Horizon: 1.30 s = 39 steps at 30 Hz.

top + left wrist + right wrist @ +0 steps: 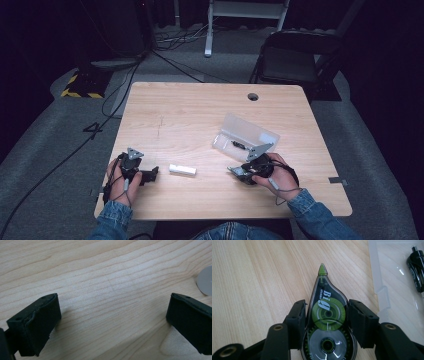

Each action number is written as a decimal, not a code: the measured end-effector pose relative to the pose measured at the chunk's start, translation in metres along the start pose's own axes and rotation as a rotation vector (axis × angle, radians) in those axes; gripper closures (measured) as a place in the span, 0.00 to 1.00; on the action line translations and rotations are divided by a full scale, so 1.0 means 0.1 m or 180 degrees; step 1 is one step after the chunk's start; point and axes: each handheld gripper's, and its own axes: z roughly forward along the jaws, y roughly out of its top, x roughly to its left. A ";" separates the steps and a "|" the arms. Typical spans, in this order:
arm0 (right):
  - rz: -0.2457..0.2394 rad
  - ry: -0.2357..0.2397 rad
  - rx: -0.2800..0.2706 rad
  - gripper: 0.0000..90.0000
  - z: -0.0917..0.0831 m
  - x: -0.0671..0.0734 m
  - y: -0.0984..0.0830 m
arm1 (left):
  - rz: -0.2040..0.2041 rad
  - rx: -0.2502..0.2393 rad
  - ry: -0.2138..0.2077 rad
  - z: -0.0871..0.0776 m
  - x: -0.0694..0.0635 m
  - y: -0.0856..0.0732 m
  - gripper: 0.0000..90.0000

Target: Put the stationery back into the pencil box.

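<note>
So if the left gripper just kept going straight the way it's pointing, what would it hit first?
Probably the small white block. In the high view the left gripper points right along the table with the block lying just ahead of its open jaws. Depth and exact alignment are unclear, so it might slip past.

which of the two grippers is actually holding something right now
The right gripper: its jaws are clamped on the green correction tape dispenser. The left gripper stands open over bare table.

Table (190, 115) lit bright, surroundings v. dark; closeups sharp, soft shadows.
</note>
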 end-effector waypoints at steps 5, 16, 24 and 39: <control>-0.0014 0.0008 -0.0055 0.56 -0.07 0.00 0.03 | 0.0001 0.0000 0.0000 0.00 0.00 0.00 0.00; 0.0002 -0.0058 -0.0260 0.56 -0.31 -0.07 0.09 | 0.0001 0.0000 0.0000 0.00 0.00 0.00 0.00; 0.0045 -0.0147 -0.0351 0.56 -0.43 -0.20 0.09 | 0.0000 0.0000 0.0000 0.00 0.00 0.00 0.00; 0.0204 -0.0196 -0.0446 0.56 -0.36 -0.51 -0.05 | 0.0000 0.0000 0.0001 0.00 0.00 0.00 0.00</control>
